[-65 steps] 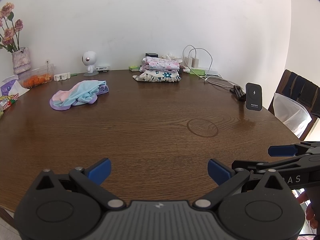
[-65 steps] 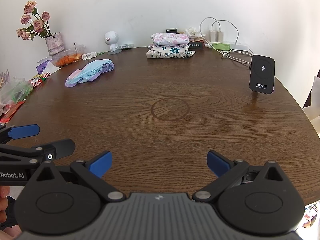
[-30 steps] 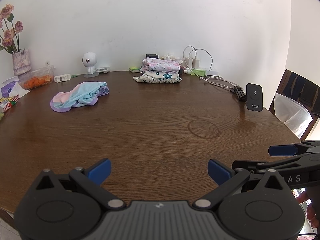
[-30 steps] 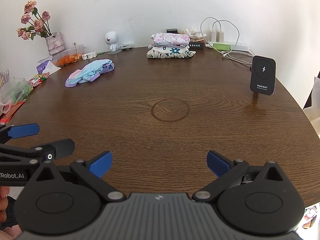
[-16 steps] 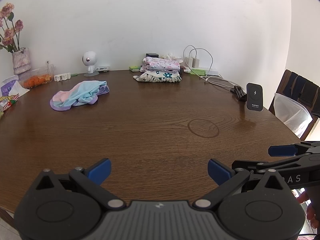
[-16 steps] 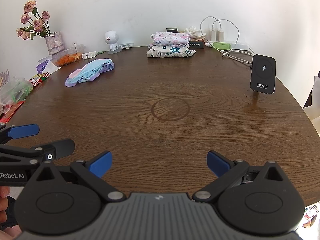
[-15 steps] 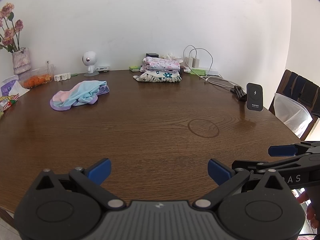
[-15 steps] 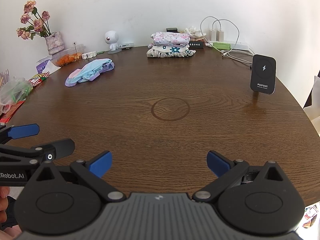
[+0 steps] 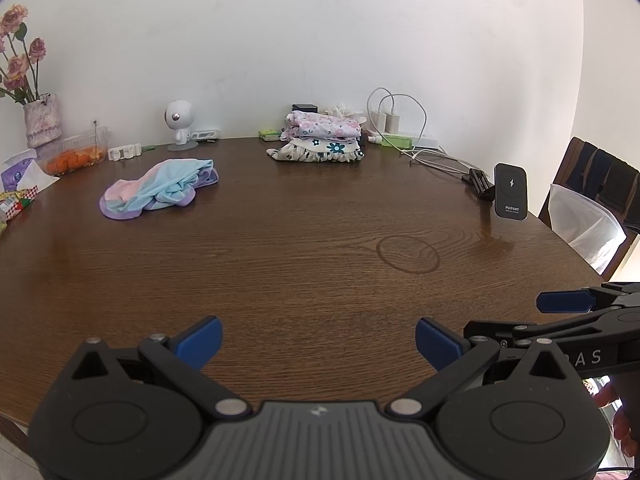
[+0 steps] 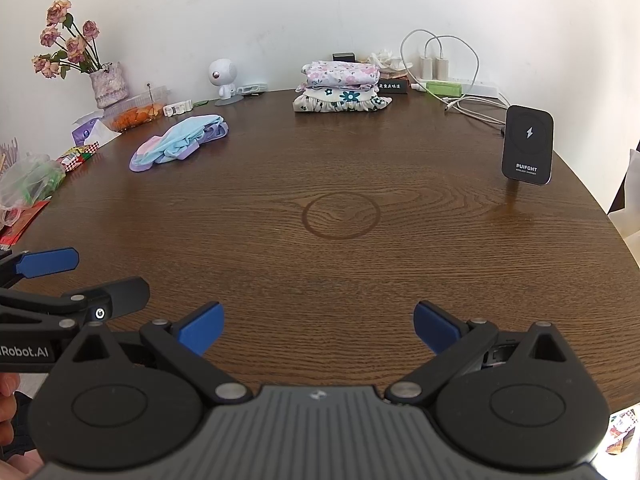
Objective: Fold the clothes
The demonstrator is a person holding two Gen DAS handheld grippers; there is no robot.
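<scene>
A crumpled pastel garment (image 9: 158, 189) in pink, blue and purple lies on the round wooden table (image 9: 304, 248) at the far left; it also shows in the right wrist view (image 10: 180, 142). A stack of folded floral clothes (image 9: 320, 138) sits at the back centre, also seen in the right wrist view (image 10: 342, 90). My left gripper (image 9: 318, 340) is open and empty above the near table edge. My right gripper (image 10: 318, 326) is open and empty beside it, also over the near edge. Both are far from the clothes.
A black wireless charger stand (image 10: 528, 146) stands at the right edge with cables (image 10: 468, 108) behind it. A vase of roses (image 10: 106, 80), a food tray (image 10: 136, 110), a white robot figure (image 10: 224, 80) and snack packets (image 10: 78, 158) line the back left. A chair (image 9: 596, 196) stands right.
</scene>
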